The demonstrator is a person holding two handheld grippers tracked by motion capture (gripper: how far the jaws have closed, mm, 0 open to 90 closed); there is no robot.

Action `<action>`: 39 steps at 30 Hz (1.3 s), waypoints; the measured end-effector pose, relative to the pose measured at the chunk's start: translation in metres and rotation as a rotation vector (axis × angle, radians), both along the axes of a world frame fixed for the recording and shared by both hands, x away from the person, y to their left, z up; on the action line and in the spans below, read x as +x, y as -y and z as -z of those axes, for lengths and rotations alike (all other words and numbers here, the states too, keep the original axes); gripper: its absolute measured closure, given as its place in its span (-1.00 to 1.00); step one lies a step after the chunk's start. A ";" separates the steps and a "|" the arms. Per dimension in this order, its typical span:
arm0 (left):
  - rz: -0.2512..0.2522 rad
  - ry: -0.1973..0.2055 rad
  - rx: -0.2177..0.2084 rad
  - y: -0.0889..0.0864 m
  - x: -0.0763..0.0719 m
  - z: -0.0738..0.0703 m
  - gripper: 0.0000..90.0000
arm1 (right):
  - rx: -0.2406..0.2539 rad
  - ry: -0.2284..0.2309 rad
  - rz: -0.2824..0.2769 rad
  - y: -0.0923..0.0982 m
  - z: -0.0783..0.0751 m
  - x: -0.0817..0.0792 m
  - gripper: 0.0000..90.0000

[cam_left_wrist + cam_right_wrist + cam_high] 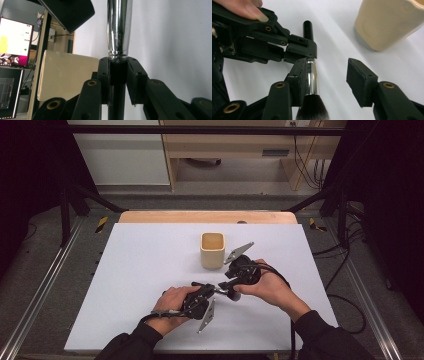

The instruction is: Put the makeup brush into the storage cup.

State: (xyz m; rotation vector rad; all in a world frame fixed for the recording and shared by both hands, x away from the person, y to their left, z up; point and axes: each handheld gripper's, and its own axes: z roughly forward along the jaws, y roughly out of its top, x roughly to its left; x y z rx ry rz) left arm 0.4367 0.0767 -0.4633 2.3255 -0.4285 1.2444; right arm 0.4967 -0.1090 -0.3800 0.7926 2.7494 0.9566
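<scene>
My left gripper (pixel 216 289) has the makeup brush (pixel 226 292) clamped, and my right gripper (pixel 231 281) stands open around it.

On the left of the high view, my left hand (pixel 176 302) rests low on the white table (pixel 150 270), its gripper pointing right toward the middle. In the left gripper view both pads squeeze the brush (pixel 117 30) where the black handle meets the chrome ferrule. The brush lies just above the table between my two hands, in front of the cream cup (pixel 212 250), near it but apart. In the right gripper view one pad lies against the ferrule (pixel 312 77), the other (pixel 361 80) stands well clear, so those jaws are wide and not gripping; the dark bristles (pixel 312 110) point toward that camera. My right hand (pixel 267 287) sits right of centre.
</scene>
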 end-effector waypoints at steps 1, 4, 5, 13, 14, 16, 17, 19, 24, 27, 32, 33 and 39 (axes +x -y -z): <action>-0.002 0.006 0.014 0.000 0.000 -0.001 0.65 | 0.000 0.000 0.006 0.000 0.000 0.000 0.12; -0.002 0.013 0.020 0.000 -0.001 -0.002 0.65 | 0.000 0.008 0.011 0.001 0.000 0.001 0.08; 0.007 -0.004 -0.024 0.000 0.000 0.001 0.65 | 0.000 0.009 0.011 0.001 0.000 0.001 0.08; 0.005 0.001 -0.024 0.000 -0.001 0.001 0.65 | 0.005 0.018 0.021 0.002 0.000 0.001 -0.02; 0.006 0.001 -0.027 0.000 -0.001 0.001 0.65 | 0.008 0.014 0.028 0.002 0.000 0.001 -0.03; 0.005 0.000 -0.032 0.000 -0.001 0.001 0.65 | 0.001 0.020 0.032 0.003 0.000 0.001 -0.09; 0.005 -0.001 -0.031 0.000 -0.001 0.001 0.65 | 0.004 0.021 0.036 0.003 0.000 0.001 -0.11; 0.005 0.000 -0.029 0.000 -0.002 0.001 0.65 | 0.014 0.032 0.033 0.003 0.000 0.002 -0.14; 0.008 0.004 -0.021 0.000 -0.002 0.001 0.65 | 0.032 0.035 0.037 0.002 -0.002 0.002 -0.26; 0.008 0.005 -0.021 0.000 -0.002 0.001 0.65 | 0.041 0.041 0.047 0.003 -0.002 0.002 -0.34; 0.007 0.006 -0.010 -0.001 -0.002 0.000 0.65 | 0.056 0.065 0.080 0.008 -0.004 0.003 -0.56; 0.006 0.005 -0.012 -0.001 -0.002 0.000 0.65 | 0.060 0.067 0.090 0.009 -0.005 0.003 -0.61; 0.007 0.008 -0.013 -0.001 -0.003 0.000 0.65 | 0.106 0.084 0.126 0.017 -0.008 0.003 -0.85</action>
